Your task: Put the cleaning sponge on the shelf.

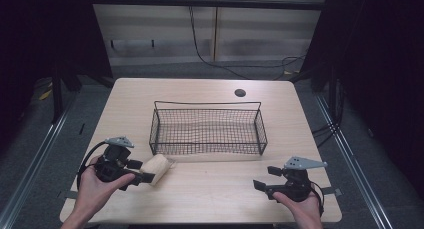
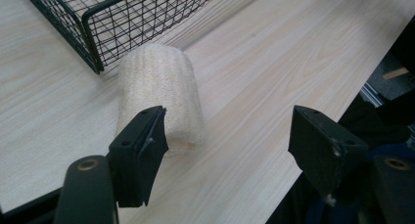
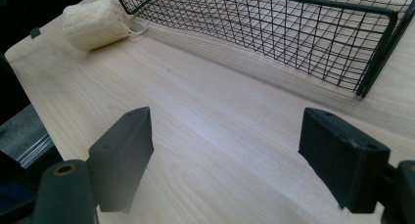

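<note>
A pale loofah sponge [image 1: 157, 168] lies on its side on the wooden table [image 1: 215, 189], just off the front left corner of a black wire basket [image 1: 207, 103]. My left gripper [image 1: 141, 171] is open right at the sponge. In the left gripper view the sponge [image 2: 159, 94] rests past the left jaw, partly inside the wide gap, and the right jaw stands well apart from it. My right gripper [image 1: 266, 177] is open near the table's front right, with nothing between its jaws. In the right gripper view the sponge [image 3: 95, 22] sits far off at upper left.
The basket [image 2: 88, 23] holds nothing that I can see, and its long front wall [image 3: 293, 38] runs across the right gripper view. A round cable hole [image 1: 240, 93] sits at the table's back. The table's front edge is close under both hands.
</note>
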The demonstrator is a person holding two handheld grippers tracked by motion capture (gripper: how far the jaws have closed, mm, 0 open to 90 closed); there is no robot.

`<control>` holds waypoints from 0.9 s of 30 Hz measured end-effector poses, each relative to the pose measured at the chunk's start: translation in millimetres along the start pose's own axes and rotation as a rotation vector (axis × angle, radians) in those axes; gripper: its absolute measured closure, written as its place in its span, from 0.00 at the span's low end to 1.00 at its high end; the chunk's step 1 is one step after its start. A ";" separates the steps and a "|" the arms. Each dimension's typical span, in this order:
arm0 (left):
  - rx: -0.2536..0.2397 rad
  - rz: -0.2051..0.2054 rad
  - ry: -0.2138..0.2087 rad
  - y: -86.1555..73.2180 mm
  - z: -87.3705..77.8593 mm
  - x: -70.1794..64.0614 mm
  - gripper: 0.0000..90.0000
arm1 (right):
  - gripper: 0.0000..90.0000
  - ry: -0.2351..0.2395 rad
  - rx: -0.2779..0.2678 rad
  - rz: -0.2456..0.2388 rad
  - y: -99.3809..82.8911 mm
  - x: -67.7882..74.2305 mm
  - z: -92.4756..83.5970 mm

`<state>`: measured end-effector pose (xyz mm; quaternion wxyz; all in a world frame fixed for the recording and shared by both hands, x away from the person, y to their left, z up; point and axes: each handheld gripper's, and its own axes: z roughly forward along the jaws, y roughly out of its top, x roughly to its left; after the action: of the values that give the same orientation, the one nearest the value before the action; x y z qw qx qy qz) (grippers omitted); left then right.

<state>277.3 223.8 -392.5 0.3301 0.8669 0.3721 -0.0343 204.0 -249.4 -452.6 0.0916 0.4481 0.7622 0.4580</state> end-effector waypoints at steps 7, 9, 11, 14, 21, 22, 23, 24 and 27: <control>0.044 0.000 0.008 12.2 -2.2 4.4 0.28 | 0.22 0.000 0.010 0.006 0.0 0.3 0.7; 0.066 0.007 0.004 16.1 -2.2 5.0 0.31 | 0.22 0.000 0.010 0.007 0.0 0.5 0.9; 0.083 0.002 0.014 19.7 -0.7 5.1 0.33 | 0.22 0.000 0.014 0.007 0.0 0.6 1.1; 0.090 -0.033 0.043 24.6 1.2 8.7 0.32 | 0.22 -0.006 0.028 0.011 -0.6 0.6 1.8; 0.156 -0.062 0.055 35.0 6.6 16.4 0.31 | 0.22 0.002 0.038 0.014 -0.9 -0.1 3.0; 0.166 -0.060 0.054 36.3 7.1 16.8 0.31 | 0.22 0.003 0.038 0.015 -0.9 -0.1 3.2; 0.179 -0.061 0.059 37.7 8.2 17.3 0.31 | 0.22 0.003 0.038 0.012 -0.9 -0.2 3.5; 0.189 -0.057 0.067 39.3 8.4 17.9 0.31 | 0.22 0.004 0.040 0.013 -0.8 0.0 3.5; 0.213 -0.066 0.074 42.6 10.9 19.5 0.25 | 0.22 0.002 0.038 0.017 -0.9 0.0 3.2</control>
<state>321.9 207.9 -383.7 0.2208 0.8850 0.4065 -0.0525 205.2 -247.6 -455.2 0.0782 0.4556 0.7672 0.4446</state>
